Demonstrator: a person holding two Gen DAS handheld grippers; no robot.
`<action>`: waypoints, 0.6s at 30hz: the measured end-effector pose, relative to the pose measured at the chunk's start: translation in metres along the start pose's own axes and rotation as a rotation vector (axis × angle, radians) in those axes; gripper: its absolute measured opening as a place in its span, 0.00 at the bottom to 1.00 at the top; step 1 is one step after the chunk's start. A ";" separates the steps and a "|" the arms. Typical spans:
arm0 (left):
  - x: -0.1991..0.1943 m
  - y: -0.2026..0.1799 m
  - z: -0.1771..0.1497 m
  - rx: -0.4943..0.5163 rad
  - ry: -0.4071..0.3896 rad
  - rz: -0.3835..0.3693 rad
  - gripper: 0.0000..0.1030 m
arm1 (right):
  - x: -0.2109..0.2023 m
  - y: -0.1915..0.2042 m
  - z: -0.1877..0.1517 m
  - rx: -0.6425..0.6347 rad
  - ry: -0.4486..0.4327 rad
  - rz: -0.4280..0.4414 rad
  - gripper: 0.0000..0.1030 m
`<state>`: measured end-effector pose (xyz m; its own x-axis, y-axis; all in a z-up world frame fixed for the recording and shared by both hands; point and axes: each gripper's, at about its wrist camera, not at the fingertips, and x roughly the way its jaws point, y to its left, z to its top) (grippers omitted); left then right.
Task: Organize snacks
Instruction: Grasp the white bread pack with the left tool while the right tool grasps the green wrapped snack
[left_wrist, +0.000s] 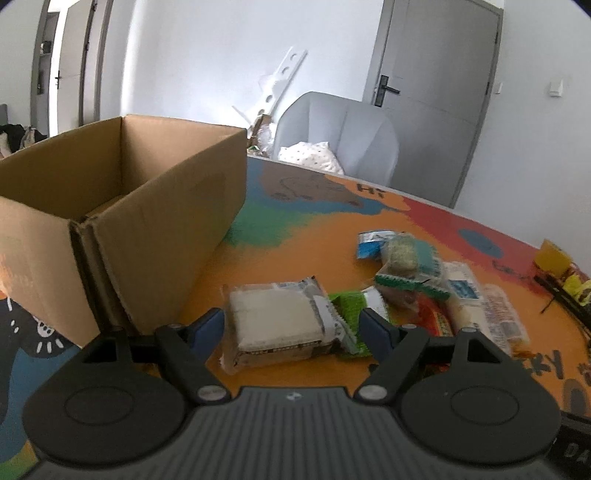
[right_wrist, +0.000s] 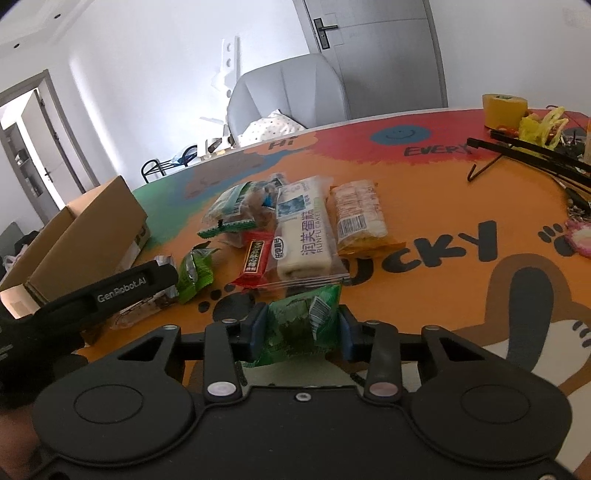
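My right tongs (right_wrist: 302, 328) pinch one green packet (right_wrist: 301, 325); my left tongs (left_wrist: 291, 328) are spread around one pale cake pack (left_wrist: 275, 323) beside one cardboard box (left_wrist: 122, 206).

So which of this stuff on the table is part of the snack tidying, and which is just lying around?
Part of the job:
cardboard box
green packet in right claw
clear-wrapped cake between left claw fingers
snack pile

Just lying around:
yellow tape roll
black rods
grey chair
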<state>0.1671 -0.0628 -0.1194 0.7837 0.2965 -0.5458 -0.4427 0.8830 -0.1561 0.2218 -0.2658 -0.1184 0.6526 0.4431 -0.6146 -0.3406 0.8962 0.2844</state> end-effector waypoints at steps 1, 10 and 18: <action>0.001 0.000 0.000 0.000 -0.002 0.006 0.77 | 0.000 0.000 0.000 0.000 -0.001 -0.001 0.36; 0.005 0.010 0.002 -0.015 0.032 -0.014 0.61 | 0.000 0.001 0.000 0.019 -0.014 -0.008 0.34; -0.008 0.012 0.000 -0.010 0.034 -0.086 0.46 | -0.008 0.007 0.001 0.015 -0.037 -0.003 0.34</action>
<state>0.1558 -0.0546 -0.1164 0.8037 0.2067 -0.5580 -0.3788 0.9009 -0.2119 0.2154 -0.2631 -0.1108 0.6782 0.4402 -0.5884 -0.3280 0.8979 0.2938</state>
